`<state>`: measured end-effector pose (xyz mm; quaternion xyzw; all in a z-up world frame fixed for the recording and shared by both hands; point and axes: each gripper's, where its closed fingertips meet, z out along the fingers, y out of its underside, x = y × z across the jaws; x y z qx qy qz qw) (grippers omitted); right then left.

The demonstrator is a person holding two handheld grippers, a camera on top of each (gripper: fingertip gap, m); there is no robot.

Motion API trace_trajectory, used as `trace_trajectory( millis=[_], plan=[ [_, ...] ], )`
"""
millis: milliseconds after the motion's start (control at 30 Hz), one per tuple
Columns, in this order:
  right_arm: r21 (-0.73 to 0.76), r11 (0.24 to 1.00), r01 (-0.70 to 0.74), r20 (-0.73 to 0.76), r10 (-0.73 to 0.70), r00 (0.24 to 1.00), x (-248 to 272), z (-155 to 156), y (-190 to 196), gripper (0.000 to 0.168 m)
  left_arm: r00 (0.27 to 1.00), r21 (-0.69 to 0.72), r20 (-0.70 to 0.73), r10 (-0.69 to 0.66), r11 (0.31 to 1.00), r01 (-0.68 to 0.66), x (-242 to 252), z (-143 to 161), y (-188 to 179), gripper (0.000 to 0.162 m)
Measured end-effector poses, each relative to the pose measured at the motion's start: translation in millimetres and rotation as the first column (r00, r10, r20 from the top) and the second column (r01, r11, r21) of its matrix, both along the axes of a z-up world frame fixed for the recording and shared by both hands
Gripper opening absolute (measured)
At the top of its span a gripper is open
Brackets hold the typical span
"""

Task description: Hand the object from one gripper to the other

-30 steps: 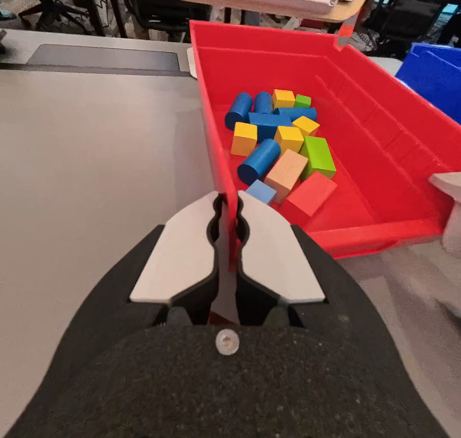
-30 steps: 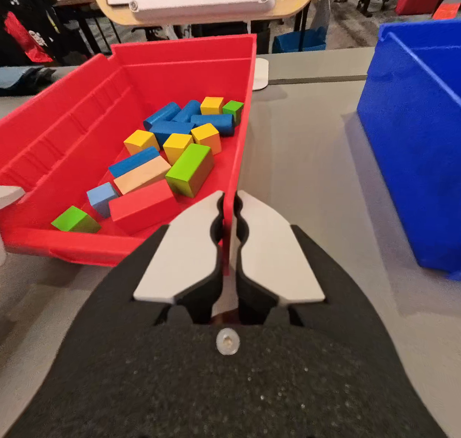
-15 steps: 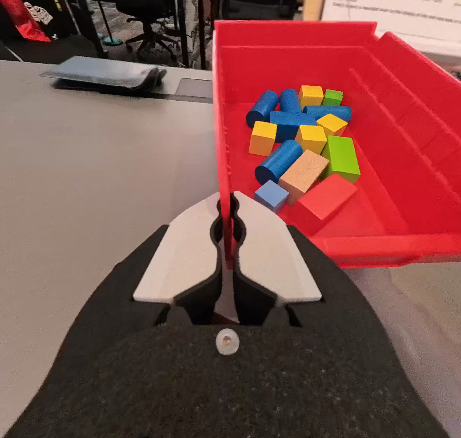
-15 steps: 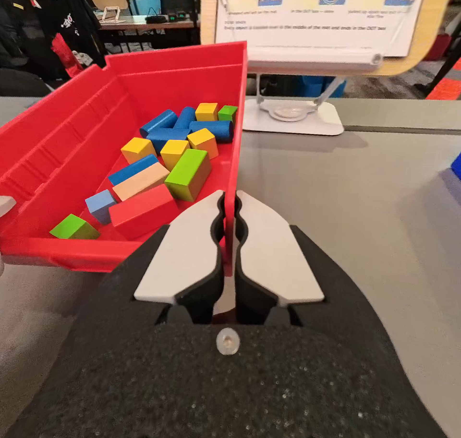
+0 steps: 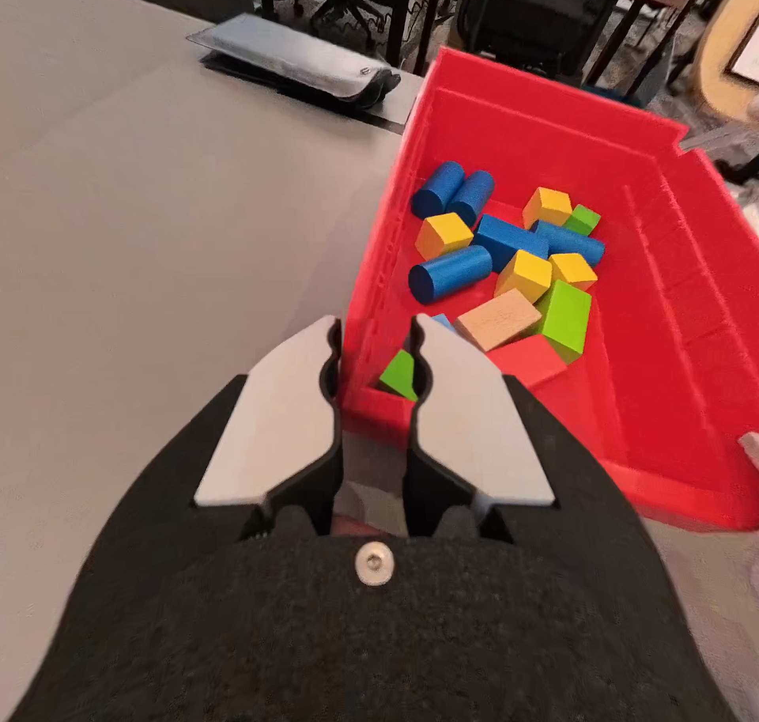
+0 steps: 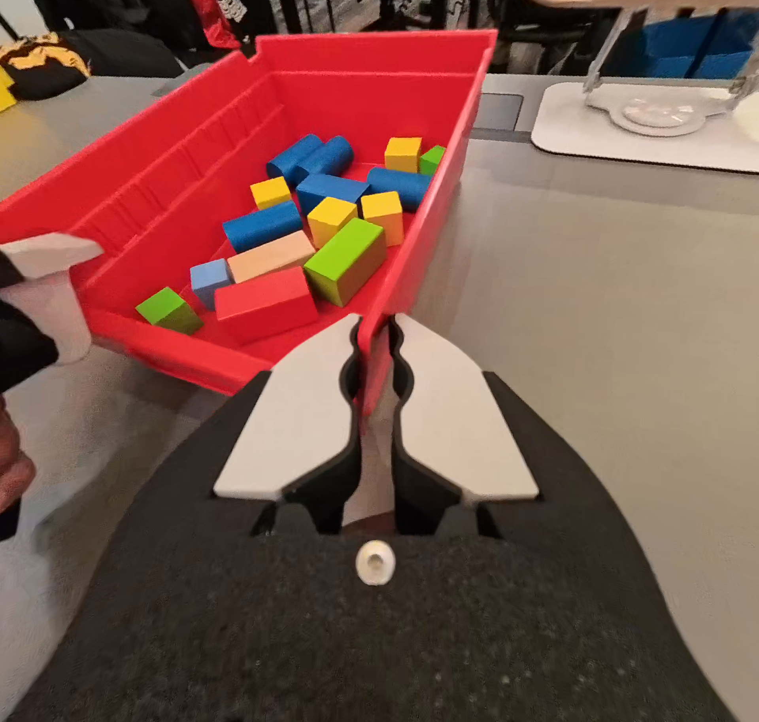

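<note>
Between my right fingers (image 6: 451,406) sits the near corner of the red bin's (image 6: 369,65) right side wall, and my right gripper (image 6: 374,328) is pinched onto that thin plastic edge. My left gripper (image 5: 376,324) has its fingers (image 5: 283,406) parted, one outside and one inside the bin's left wall near the front corner (image 5: 369,406); I cannot tell whether either pad touches the plastic.

Through the left gap I see a green wedge (image 5: 400,373) lying in the front corner. Beyond it come a red block (image 6: 265,304), a light blue cube (image 6: 209,277), a plain wooden block (image 6: 271,255) and a long green block (image 6: 347,259), all packed close. Farther back are blue cylinders (image 6: 263,225), yellow cubes (image 6: 330,219) and a small green piece (image 6: 431,159) against the right wall (the whole lot leans toward that side).

From the right camera, my left gripper's white fingertip (image 6: 49,250) shows at the bin's far front corner. The bin is over a grey table (image 6: 595,291). A white stand base (image 6: 640,135) rests on the table to the right, and a flat grey pouch (image 5: 287,59) lies at the far left edge.
</note>
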<state>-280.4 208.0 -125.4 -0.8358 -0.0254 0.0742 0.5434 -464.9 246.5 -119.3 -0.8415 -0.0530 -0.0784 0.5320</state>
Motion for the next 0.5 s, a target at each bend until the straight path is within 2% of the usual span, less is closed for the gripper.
trace_trajectory(
  millis=[67, 133, 200, 333, 433, 500],
  plan=[
    [0.018, 0.998, -0.058, 0.02, 0.058, 0.998, 7, 13, -12, 0.024, 0.999, 0.033, -0.006, 0.039, 0.999, -0.038, 4, 27, -7, 0.045],
    [0.068, 0.991, -0.112, 0.03, 0.11, 0.993, 20, 37, -28, 0.028, 0.996, 0.081, -0.052, 0.065, 0.995, -0.061, 9, 69, -19, 0.055],
    [0.108, 0.984, -0.144, 0.051, 0.14, 0.989, 39, 65, -44, 0.03, 0.995, 0.122, -0.093, 0.04, 0.992, -0.028, 24, 116, -33, 0.058],
    [0.147, 0.974, -0.175, 0.07, 0.166, 0.984, 95, 116, -73, 0.031, 0.982, 0.209, -0.104, -0.159, 0.962, 0.178, 80, 207, -62, 0.055],
    [0.167, 0.975, -0.146, 0.035, 0.142, 0.989, 152, 148, -94, 0.031, 0.932, 0.166, -0.146, -0.333, 0.92, 0.355, 119, 244, -78, 0.06],
    [0.198, 0.977, -0.075, 0.032, 0.07, 0.997, 200, 166, -107, 0.031, 0.904, 0.162, -0.19, -0.383, 0.896, 0.414, 132, 263, -88, 0.061]
  ],
)
